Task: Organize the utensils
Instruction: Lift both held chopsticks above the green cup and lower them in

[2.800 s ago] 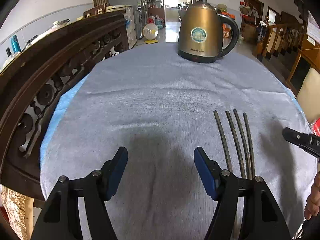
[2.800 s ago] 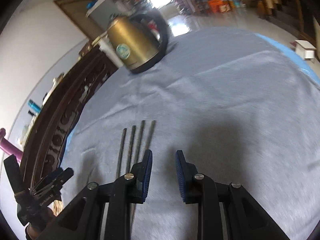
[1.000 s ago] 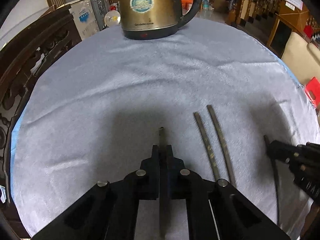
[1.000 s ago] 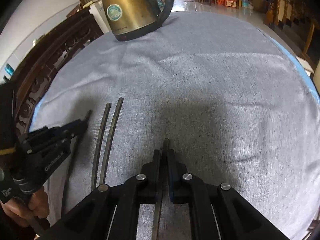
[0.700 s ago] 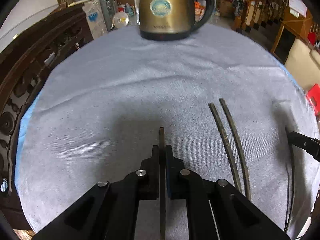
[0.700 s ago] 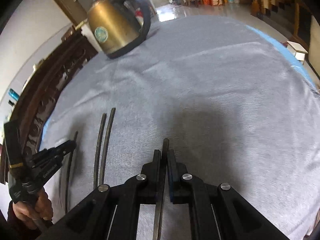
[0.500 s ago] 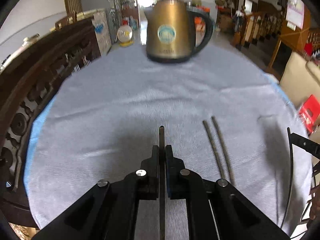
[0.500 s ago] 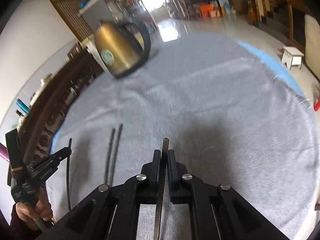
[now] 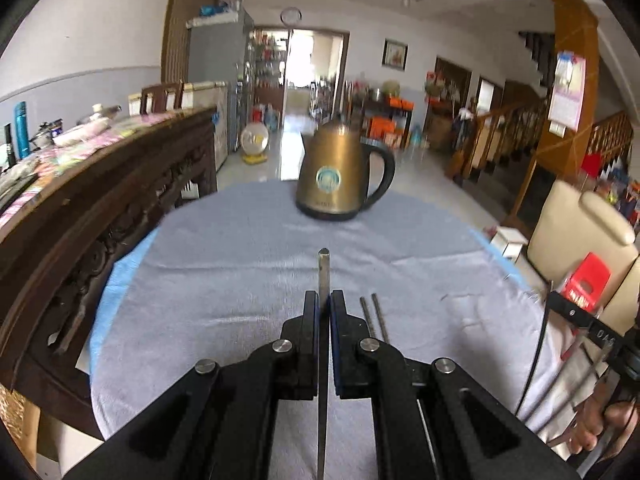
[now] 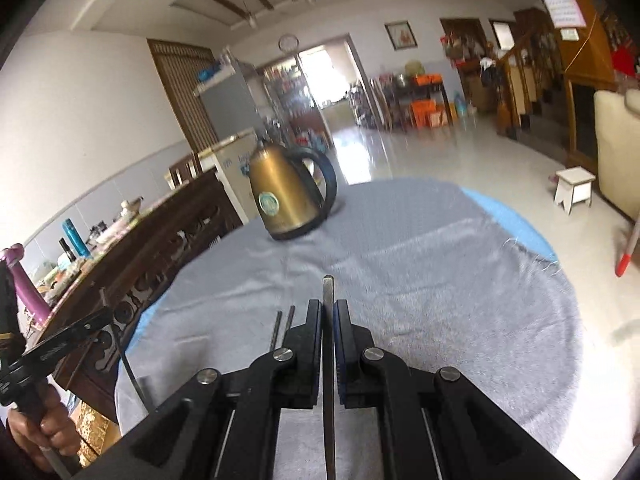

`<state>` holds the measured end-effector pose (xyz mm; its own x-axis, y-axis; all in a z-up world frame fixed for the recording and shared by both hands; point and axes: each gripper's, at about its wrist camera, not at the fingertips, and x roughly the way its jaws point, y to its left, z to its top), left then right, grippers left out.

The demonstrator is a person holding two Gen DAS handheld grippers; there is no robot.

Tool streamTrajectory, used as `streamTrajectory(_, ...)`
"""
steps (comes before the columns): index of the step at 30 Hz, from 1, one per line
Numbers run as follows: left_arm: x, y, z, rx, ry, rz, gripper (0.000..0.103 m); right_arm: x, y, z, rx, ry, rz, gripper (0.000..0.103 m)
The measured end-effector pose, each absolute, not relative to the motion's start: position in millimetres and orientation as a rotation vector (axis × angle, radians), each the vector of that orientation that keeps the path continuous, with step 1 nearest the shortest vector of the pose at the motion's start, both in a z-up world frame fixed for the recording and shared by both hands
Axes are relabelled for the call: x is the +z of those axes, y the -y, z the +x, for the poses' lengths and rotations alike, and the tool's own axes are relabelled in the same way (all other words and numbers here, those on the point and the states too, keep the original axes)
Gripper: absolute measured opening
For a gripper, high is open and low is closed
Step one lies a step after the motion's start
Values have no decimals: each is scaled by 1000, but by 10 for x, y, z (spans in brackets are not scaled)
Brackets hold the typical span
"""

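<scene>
Left wrist view: looked forward and slightly downward from above the near edge of the round grey-clothed table (image 9: pixel 224 296). Right wrist view: likewise, angled leftward. Shared: brass-coloured electric kettle (image 9: pixel 338 178) (image 10: pixel 282 200), far side.

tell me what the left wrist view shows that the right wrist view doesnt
Only the left wrist view: the left gripper shut on its own chopstick seen head-on, a red box by a cream chair at the right edge, and the right gripper from the side.

Only the right wrist view: the right gripper shut on the other chopstick head-on, a white stool on the floor, and a purple bottle at the left.

Both: the brass kettle, the grey tablecloth, and two chopsticks on the cloth.
</scene>
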<state>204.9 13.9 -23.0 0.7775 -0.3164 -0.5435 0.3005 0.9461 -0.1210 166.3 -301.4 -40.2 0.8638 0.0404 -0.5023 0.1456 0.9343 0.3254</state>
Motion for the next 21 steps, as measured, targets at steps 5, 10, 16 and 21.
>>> streamTrajectory(5, -107, -250, 1757, -324, -535, -75, 5, -194, 2922, 1334, -83, -444, 353, 7)
streamTrajectory(10, 52, -317, 1519, -350, -499, -104, 5, 59, 2849, 1007, -89, -358, 335, 7)
streamTrajectory(16, 332, -341, 1313, -385, -443, -122, 5, 375, 2757, 770, -66, -291, 314, 7)
streamTrajectory(21, 526, -327, 1139, -412, -401, -130, 5, 526, 2683, 632, -52, -248, 304, 7)
